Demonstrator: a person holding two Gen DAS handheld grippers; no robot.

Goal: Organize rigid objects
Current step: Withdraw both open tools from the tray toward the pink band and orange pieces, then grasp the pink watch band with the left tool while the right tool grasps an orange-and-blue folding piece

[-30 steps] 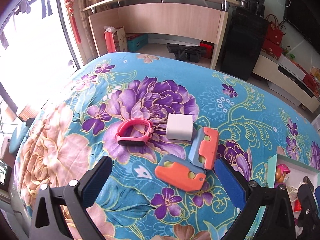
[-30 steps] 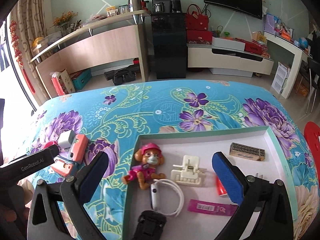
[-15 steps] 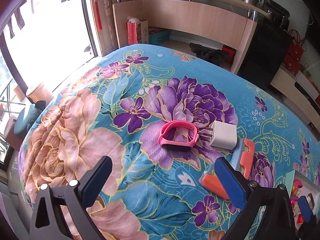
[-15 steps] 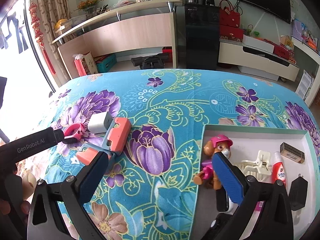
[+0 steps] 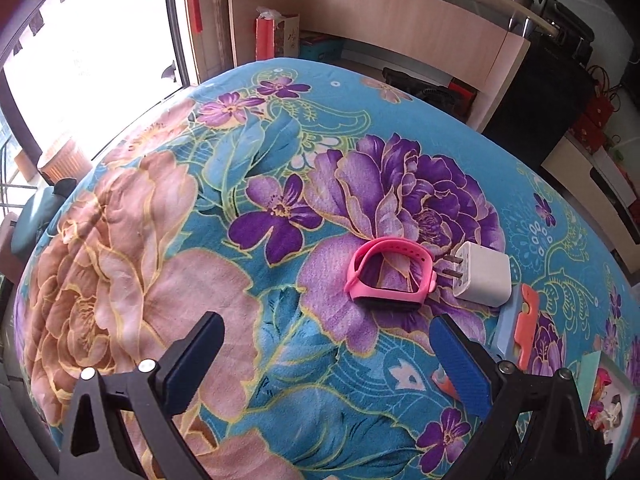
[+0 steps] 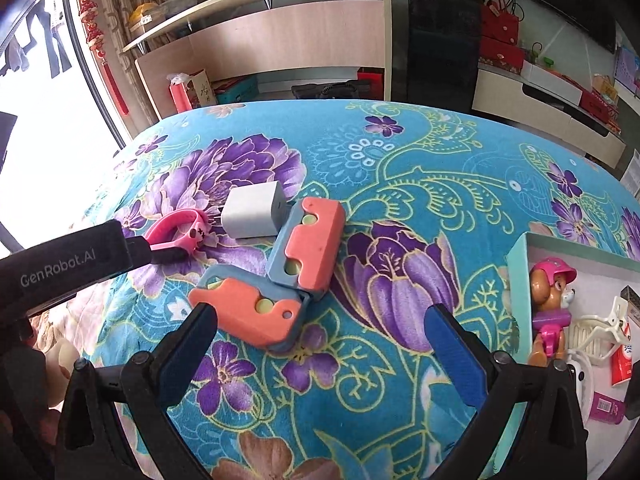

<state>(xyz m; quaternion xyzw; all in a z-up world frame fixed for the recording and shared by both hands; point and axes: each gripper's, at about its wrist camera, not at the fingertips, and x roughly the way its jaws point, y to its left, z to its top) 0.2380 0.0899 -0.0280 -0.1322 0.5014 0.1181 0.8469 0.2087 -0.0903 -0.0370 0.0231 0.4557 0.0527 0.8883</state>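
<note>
Here the surface (image 5: 248,360) is draped in a plush teal cloth printed with big purple and peach flowers. On it, a pink wristband (image 5: 390,274) lies just beside a white plug charger (image 5: 484,276), whose prongs point toward the band. Next to the charger, two orange-and-blue folding toy knives (image 6: 276,276) lie touching each other at an angle. At the right edge of the right wrist view sits a pale green tray (image 6: 516,254) holding a toy pup with a pink helmet (image 6: 550,304), a cream clip (image 6: 592,328) and other small items.

The left tool (image 5: 326,360) hovers over the cloth with its blue-padded fingers spread wide and nothing between them, the wristband just ahead. The right tool (image 6: 320,344) is likewise released, its fingers apart above the cloth, with the nearer toy knife between and just ahead of them.

Beyond the surface stands a long wooden counter (image 6: 288,28) with clutter on top, a black cabinet (image 6: 440,48), red bags (image 6: 500,28) and a low TV unit (image 6: 552,120). Bright daylight floods in through a window (image 5: 88,56) on the left, where red tassel ornaments (image 6: 98,36) hang.
</note>
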